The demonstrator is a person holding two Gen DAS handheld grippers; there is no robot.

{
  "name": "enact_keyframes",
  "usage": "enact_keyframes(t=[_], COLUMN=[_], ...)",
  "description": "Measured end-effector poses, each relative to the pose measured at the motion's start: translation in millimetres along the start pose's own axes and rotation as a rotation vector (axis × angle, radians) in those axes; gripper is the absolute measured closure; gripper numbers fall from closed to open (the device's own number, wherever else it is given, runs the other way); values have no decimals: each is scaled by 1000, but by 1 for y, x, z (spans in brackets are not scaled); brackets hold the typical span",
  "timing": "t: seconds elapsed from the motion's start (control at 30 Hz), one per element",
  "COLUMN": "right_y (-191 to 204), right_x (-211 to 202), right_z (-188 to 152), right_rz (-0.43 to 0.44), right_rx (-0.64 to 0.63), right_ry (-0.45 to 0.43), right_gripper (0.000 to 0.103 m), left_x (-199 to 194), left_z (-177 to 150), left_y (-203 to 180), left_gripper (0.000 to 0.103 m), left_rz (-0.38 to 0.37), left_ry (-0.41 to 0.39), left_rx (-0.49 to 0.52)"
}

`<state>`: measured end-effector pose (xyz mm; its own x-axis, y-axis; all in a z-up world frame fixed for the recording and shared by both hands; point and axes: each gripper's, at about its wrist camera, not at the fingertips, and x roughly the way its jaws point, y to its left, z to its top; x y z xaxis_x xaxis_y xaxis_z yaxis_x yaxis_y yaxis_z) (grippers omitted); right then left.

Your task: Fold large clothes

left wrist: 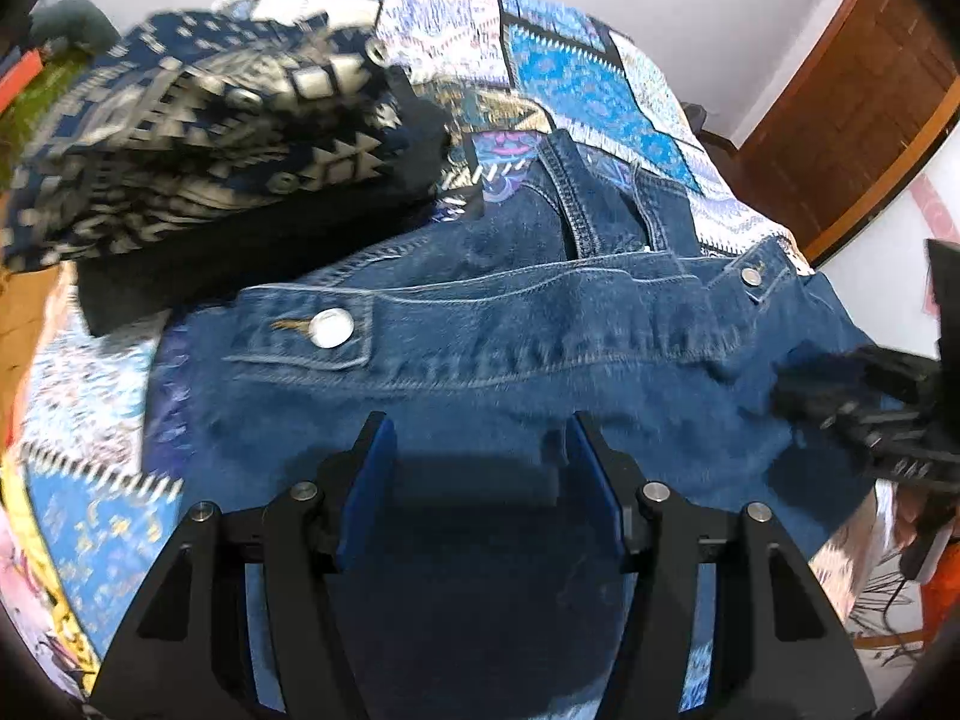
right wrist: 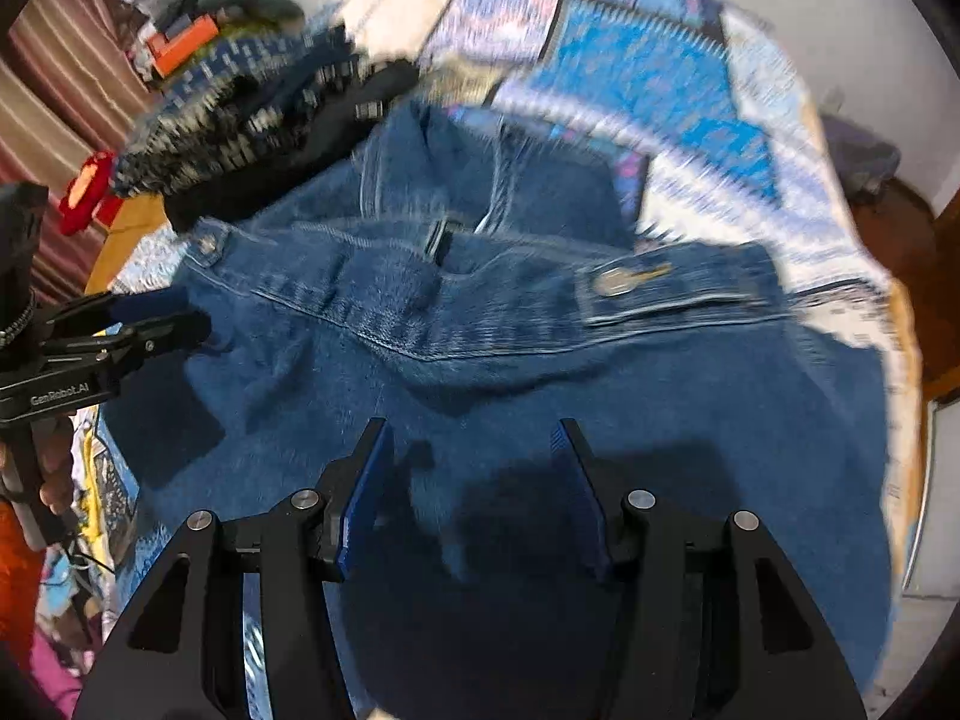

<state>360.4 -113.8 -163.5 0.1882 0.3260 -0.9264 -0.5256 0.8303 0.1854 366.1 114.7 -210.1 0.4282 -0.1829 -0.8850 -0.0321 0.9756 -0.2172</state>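
Note:
A blue denim jacket [left wrist: 540,324] lies spread on a bed, its buttoned waistband across the middle of both views [right wrist: 480,312]. My left gripper [left wrist: 480,438] is open just above the denim, holding nothing. My right gripper [right wrist: 474,444] is open over the denim, also empty. The right gripper shows at the right edge of the left wrist view [left wrist: 870,414]. The left gripper shows at the left edge of the right wrist view [right wrist: 120,336]; whether it touches the cloth there I cannot tell.
A blue patchwork bedcover [left wrist: 588,78] lies under the jacket. A folded dark patterned garment pile [left wrist: 198,138] sits at the far left of the bed. A brown wooden door [left wrist: 858,120] stands at right. Clutter and striped curtain [right wrist: 54,90] are at left.

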Motion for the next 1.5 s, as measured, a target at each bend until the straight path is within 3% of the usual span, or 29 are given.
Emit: enact_keyframes(t=[0.07, 0.17, 0.27, 0.33, 0.4, 0.47, 0.53, 0.7, 0.77, 0.93, 1.03, 1.13, 1.33, 1.5], right_y=[2, 7, 1, -7, -17, -29, -28, 3, 16, 30, 35, 33, 25, 28], right_x=[21, 31, 32, 30, 26, 21, 12, -17, -25, -14, -1, 1, -30, -50], right_z=[8, 21, 39, 49, 58, 61, 57, 32, 19, -3, -21, -45, -72, -89], right_rz=[-17, -53, -66, -149, -255, -216, -176, -155, -125, -55, -91, -142, -144, -167], right_rx=[-7, -56, -21, 13, 40, 111, 132, 17, -22, -49, -82, -106, -103, -98], right_ry=[56, 53, 34, -22, -82, -88, -98, -165, -169, -108, -49, -52, -118, -139], right_gripper=[52, 53, 55, 55, 55, 55, 55, 52, 51, 47, 47, 47, 41, 41], left_x=[16, 30, 35, 40, 44, 44, 38, 8, -5, -27, -25, -20, -47, -69], left_z=[5, 8, 16, 22, 30, 39, 44, 31, 21, -15, -45, -68, -110, -133], left_y=[0, -4, -11, -14, -9, -3, 2, 7, 2, -11, -14, -9, 5, 35], left_gripper=[45, 44, 42, 40, 40, 49, 49, 49, 41, 29, 27, 27, 25, 25], left_rz=[-9, 35, 137, 204, 223, 254, 275, 196, 187, 111, 60, 77, 127, 118], left_ry=[43, 48, 18, -8, -13, -22, -48, -96, -112, -112, -45, -2, -62, -81], left_rx=[4, 56, 125, 178, 144, 78, 30, -22, 1, 37, 44, 25, 0, -143])
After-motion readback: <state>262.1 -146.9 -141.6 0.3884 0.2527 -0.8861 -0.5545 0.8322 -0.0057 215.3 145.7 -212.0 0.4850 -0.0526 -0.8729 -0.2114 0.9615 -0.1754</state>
